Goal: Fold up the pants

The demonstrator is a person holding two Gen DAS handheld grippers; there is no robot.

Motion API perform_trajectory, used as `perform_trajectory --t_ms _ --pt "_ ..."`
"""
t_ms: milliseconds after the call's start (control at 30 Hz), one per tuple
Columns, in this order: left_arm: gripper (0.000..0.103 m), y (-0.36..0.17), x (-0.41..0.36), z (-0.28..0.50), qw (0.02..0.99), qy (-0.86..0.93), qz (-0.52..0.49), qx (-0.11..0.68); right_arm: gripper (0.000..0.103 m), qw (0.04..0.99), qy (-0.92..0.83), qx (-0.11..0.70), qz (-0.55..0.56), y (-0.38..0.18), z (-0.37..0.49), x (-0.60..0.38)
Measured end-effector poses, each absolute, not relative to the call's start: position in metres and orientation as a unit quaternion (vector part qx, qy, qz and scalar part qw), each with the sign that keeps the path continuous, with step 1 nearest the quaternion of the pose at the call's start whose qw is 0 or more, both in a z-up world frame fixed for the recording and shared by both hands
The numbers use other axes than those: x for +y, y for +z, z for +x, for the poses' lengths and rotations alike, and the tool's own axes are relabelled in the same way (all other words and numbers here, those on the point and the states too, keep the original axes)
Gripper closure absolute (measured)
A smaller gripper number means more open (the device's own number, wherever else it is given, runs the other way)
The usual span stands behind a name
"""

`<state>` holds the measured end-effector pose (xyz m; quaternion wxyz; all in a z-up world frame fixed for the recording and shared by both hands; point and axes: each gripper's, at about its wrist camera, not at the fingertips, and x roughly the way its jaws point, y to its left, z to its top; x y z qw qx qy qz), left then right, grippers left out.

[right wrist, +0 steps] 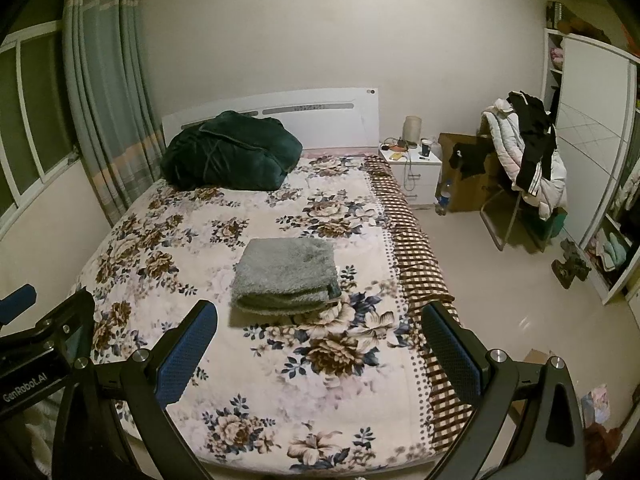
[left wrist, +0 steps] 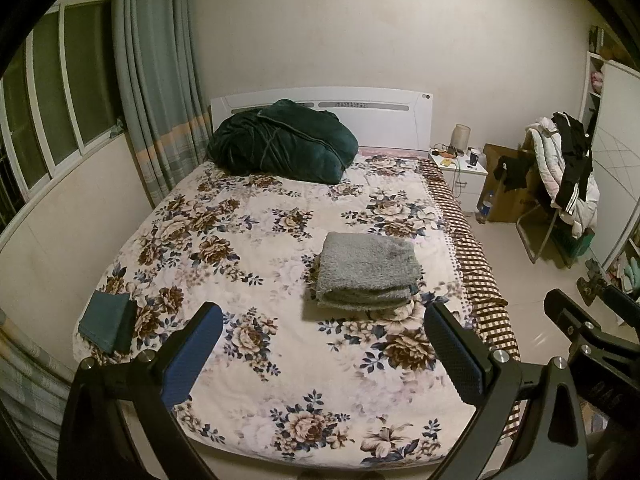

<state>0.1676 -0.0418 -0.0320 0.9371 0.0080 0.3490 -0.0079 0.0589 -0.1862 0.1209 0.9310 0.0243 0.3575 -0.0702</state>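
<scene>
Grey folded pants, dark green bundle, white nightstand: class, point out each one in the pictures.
Grey folded pants (right wrist: 286, 274), right wrist view, middle of the top layer.
Dark green bundle (left wrist: 282, 140), left wrist view, centre of its top.
White nightstand (right wrist: 416, 178), right wrist view, drawer front.

I read one label only: "GenRobot.AI", white print on black body of left gripper (right wrist: 24, 304), seen at left edge of right wrist view. Dark embossed marks on right gripper (left wrist: 592, 332) body in left wrist view: can't read. Cardboard box (left wrist: 516, 196) print too blurred.
</scene>
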Motion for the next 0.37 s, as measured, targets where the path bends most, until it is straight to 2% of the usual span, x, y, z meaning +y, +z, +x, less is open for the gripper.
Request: perform_trajectory --t_ms 367 --pt "0.000 -0.0320 -0.0400 0.1644 0.937 -0.009 0.006 0.348 0.000 0.931 -0.071 0.358 0.027 0.1208 0.0560 -0.1864"
